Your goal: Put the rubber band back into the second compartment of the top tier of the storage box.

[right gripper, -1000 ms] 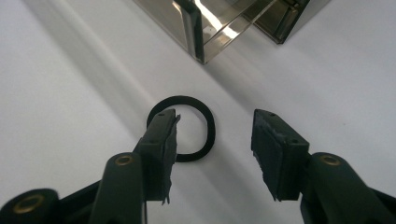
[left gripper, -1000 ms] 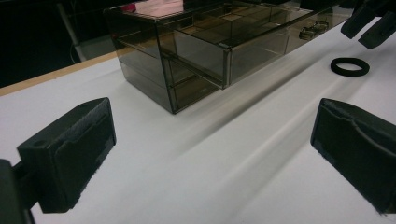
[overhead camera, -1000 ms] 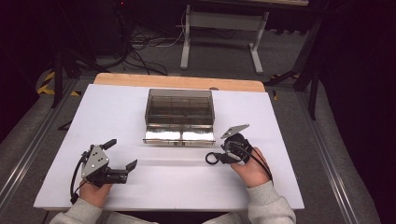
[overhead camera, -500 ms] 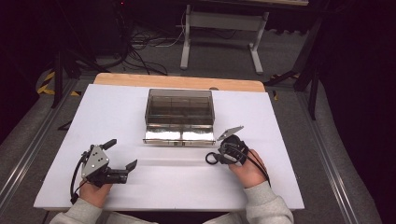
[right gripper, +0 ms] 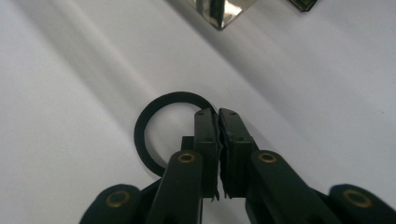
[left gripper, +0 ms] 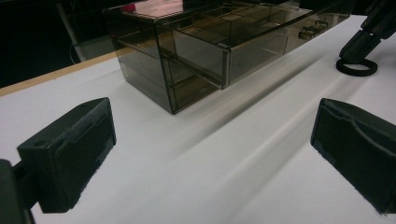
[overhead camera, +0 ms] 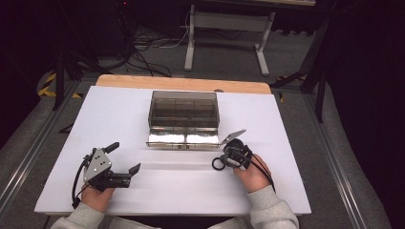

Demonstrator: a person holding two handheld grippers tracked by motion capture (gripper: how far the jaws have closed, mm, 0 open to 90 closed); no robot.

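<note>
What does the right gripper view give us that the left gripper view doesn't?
Right gripper view: the right gripper, jaws shut on the rim of the black ring, which looks to lie flat on the white table.

Left gripper view: the left gripper, jaws wide apart with nothing between them, and the smoky clear box with a drawer pulled out.

Both: the ring, the table, and the right gripper pinching the ring.

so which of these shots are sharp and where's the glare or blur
High view: evenly lit white table, dark surroundings, bright glare on the drawer front. Left gripper view: smoky plastic box fairly sharp, near pads soft, soft shadow bands across the table. Right gripper view: black ring and right gripper crisp, top corners blurred.
</note>
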